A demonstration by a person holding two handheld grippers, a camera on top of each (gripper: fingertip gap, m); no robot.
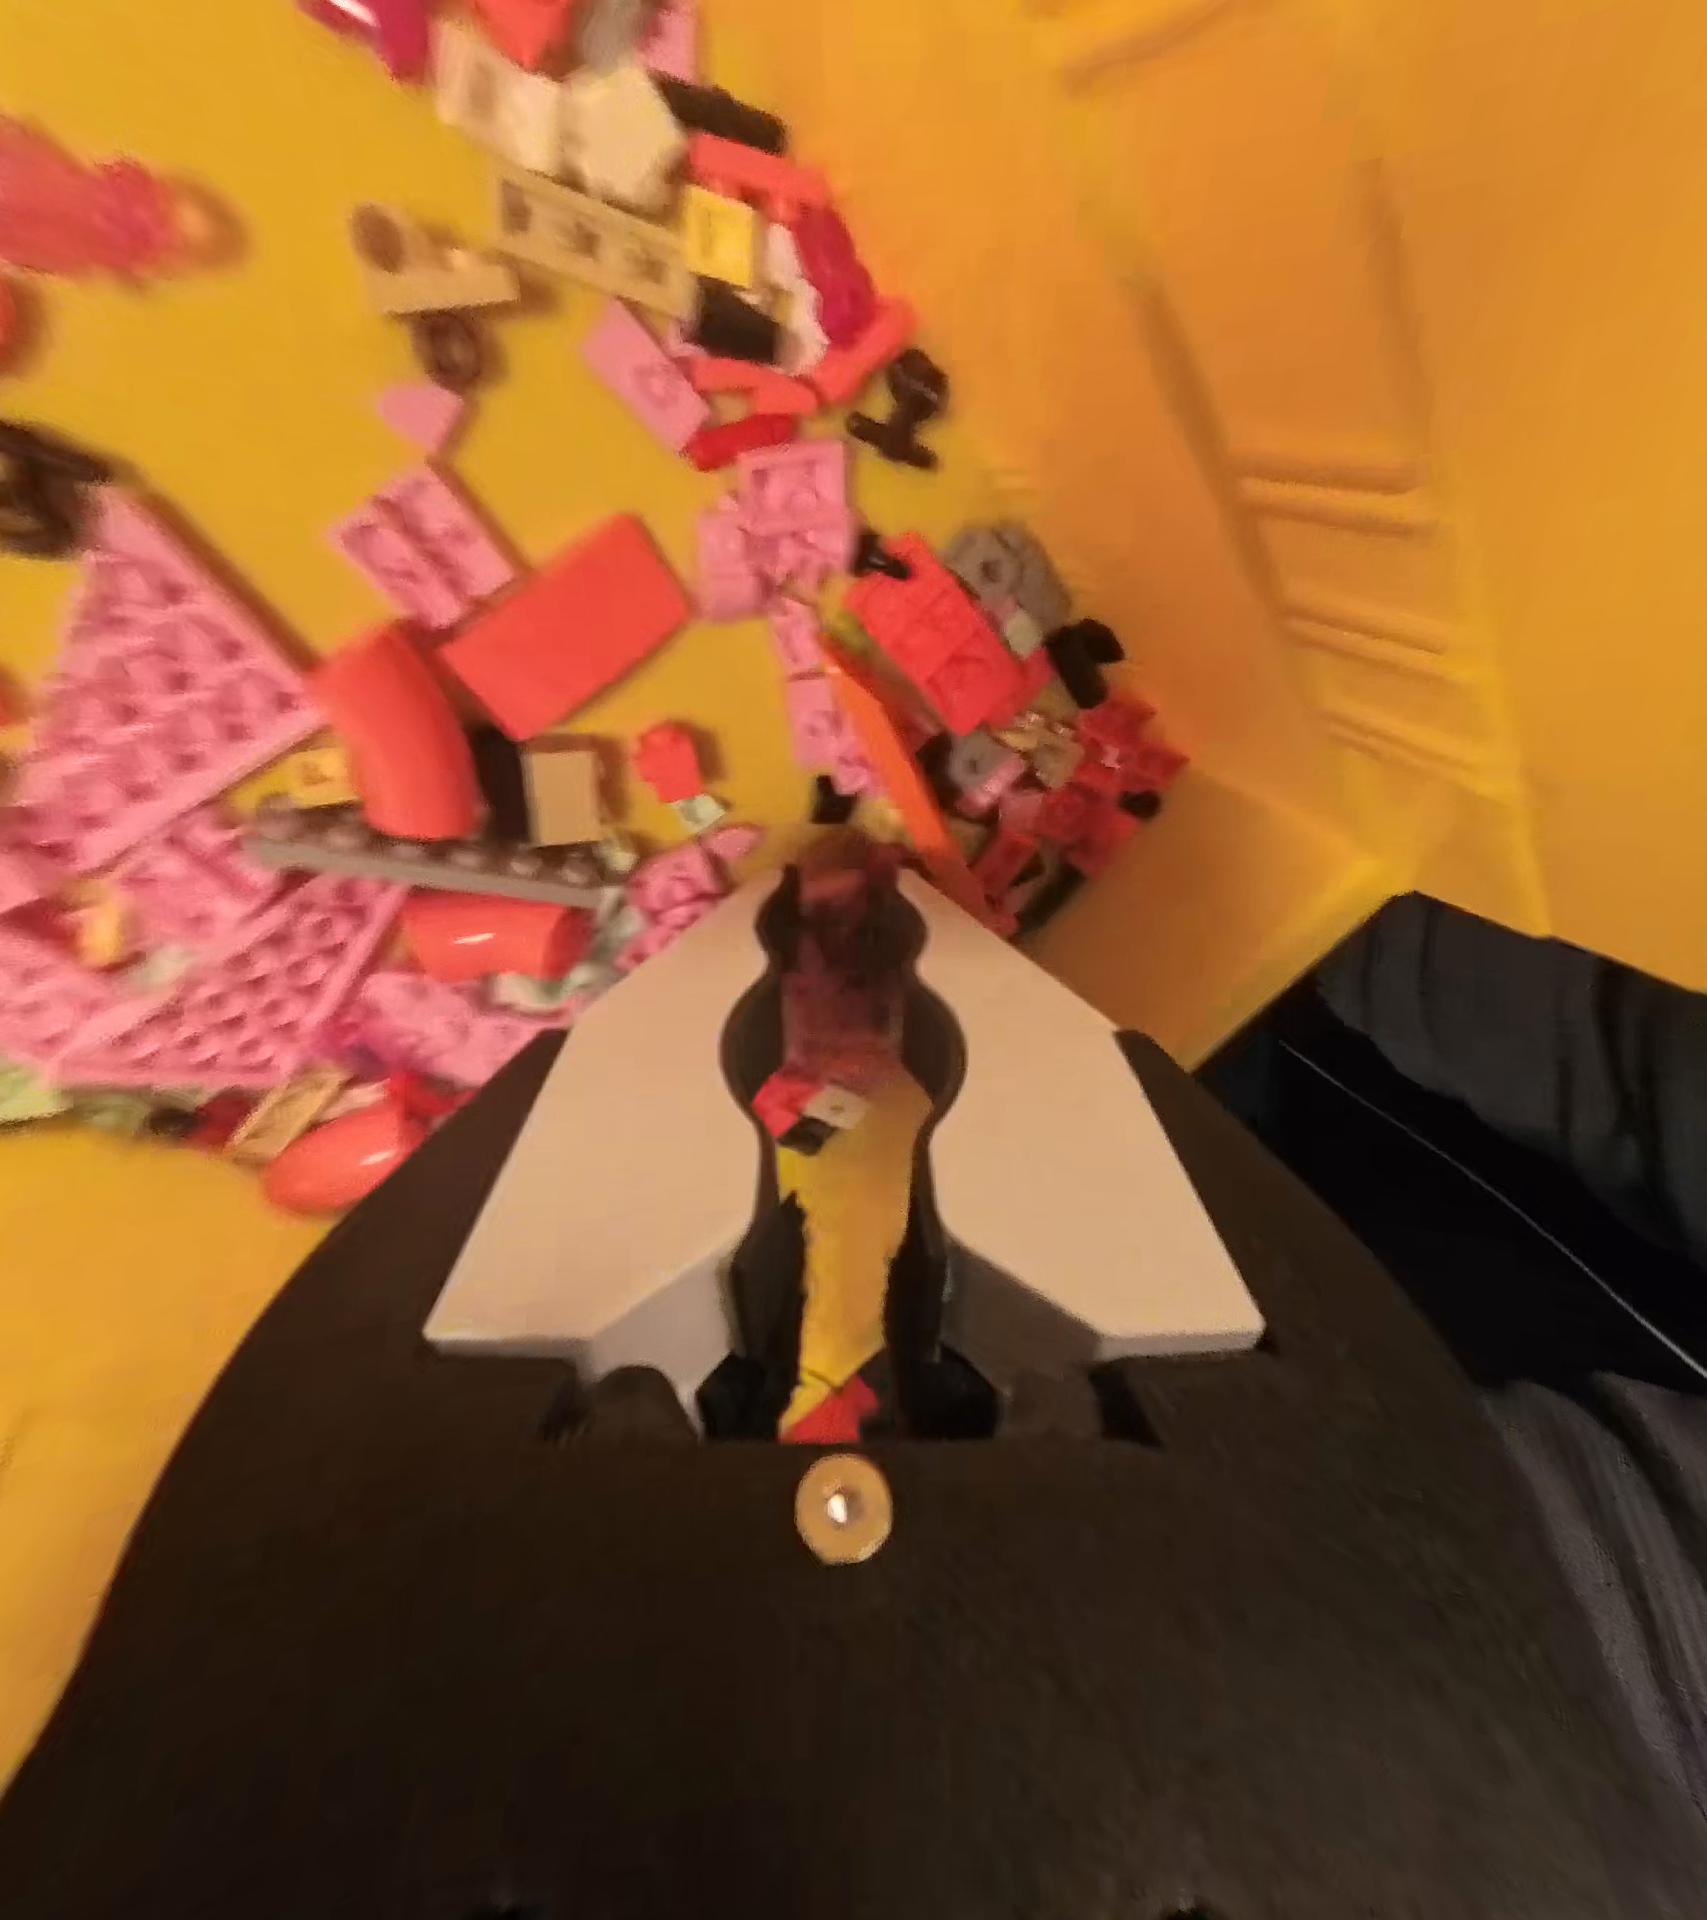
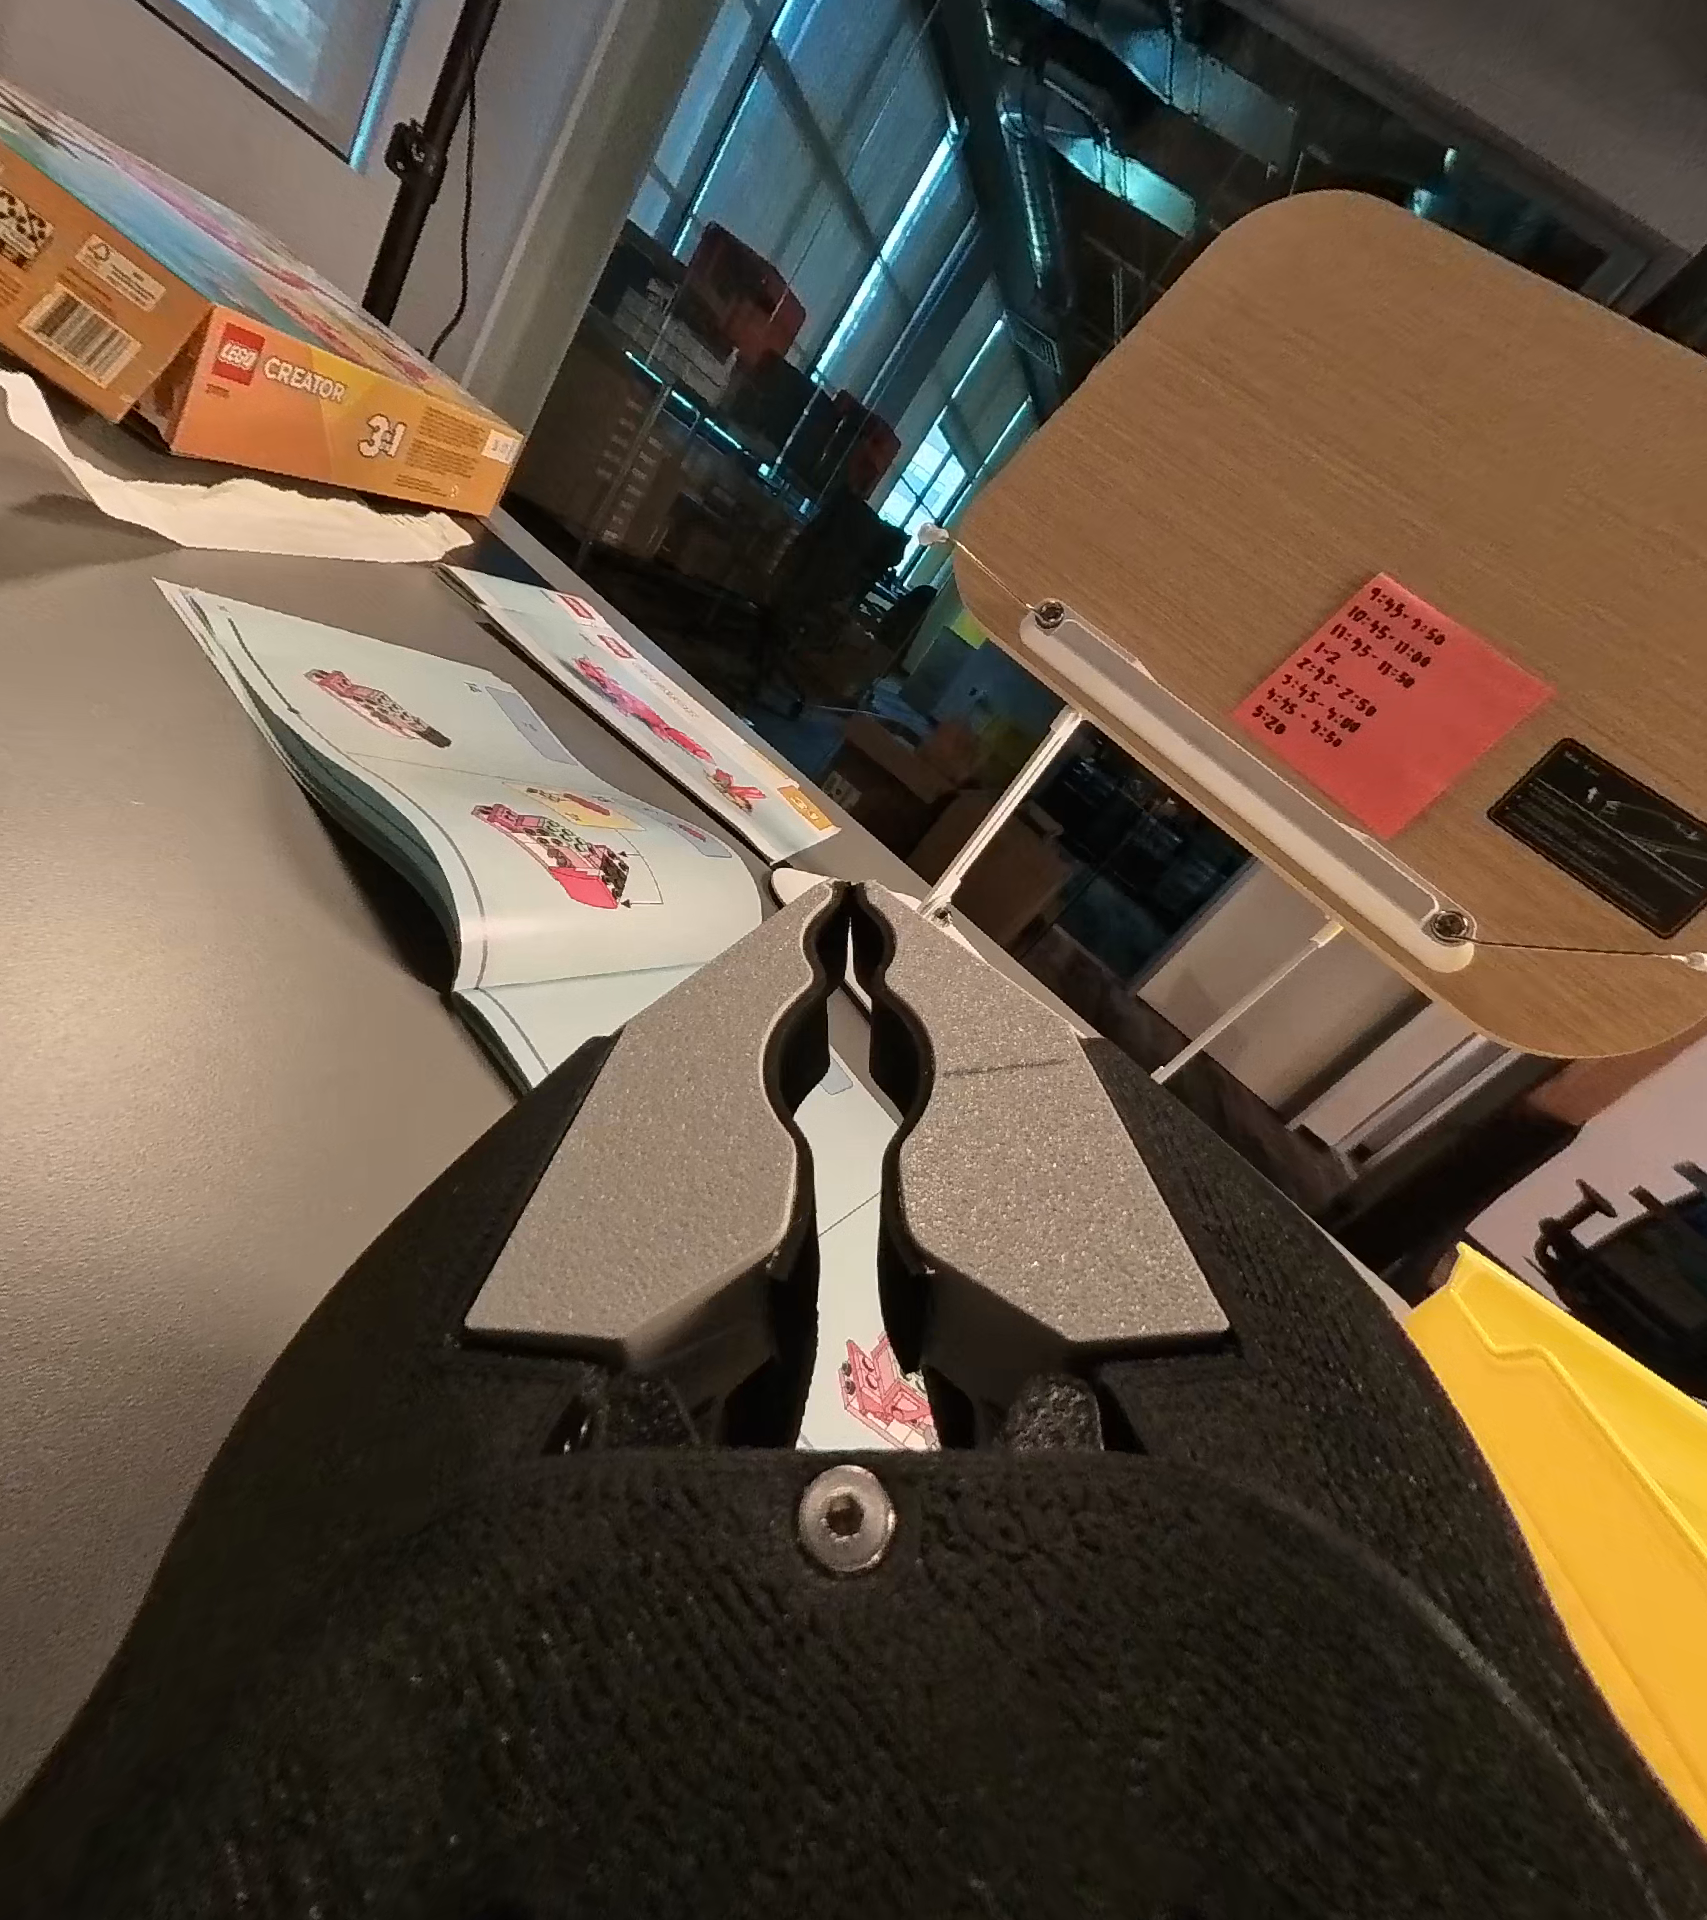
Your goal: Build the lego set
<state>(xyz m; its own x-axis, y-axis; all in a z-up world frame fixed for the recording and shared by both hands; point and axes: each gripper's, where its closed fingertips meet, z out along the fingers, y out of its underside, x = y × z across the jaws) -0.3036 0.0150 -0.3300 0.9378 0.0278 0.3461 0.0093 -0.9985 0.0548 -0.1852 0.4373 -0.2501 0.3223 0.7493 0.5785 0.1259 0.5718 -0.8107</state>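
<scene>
We saw the left tongs point(image 1: 844, 904) low inside a yellow bin point(image 1: 1244, 312), their pale fingers point(image 1: 641, 1122) a narrow way apart. A dark reddish, blurred piece point(image 1: 844, 977) sat in the gap between them; the blur kept us from telling whether the pads pressed on it. Loose bricks point(image 1: 516, 644) lay heaped just ahead and to the left: pink plates point(image 1: 163, 665), coral curved pieces point(image 1: 402, 738), a grey studded strip point(image 1: 433, 862), and red and black bits point(image 1: 1067, 769) packed into the bin's corner.

We saw the right tongs point(image 2: 849, 894) drawn together, tips meeting on nothing, above the grey desk point(image 2: 101, 1039). An open booklet point(image 2: 475, 790) lay directly under and ahead of them, with a second booklet point(image 2: 662, 717) beside it near the desk's edge. Farther back lay an orange box point(image 2: 309, 416) resting on white paper point(image 2: 236, 509). A wooden panel point(image 2: 1400, 468) carrying a pink note point(image 2: 1389, 707) stood to the right, and the yellow bin's rim point(image 2: 1607, 1507) showed at lower right.
</scene>
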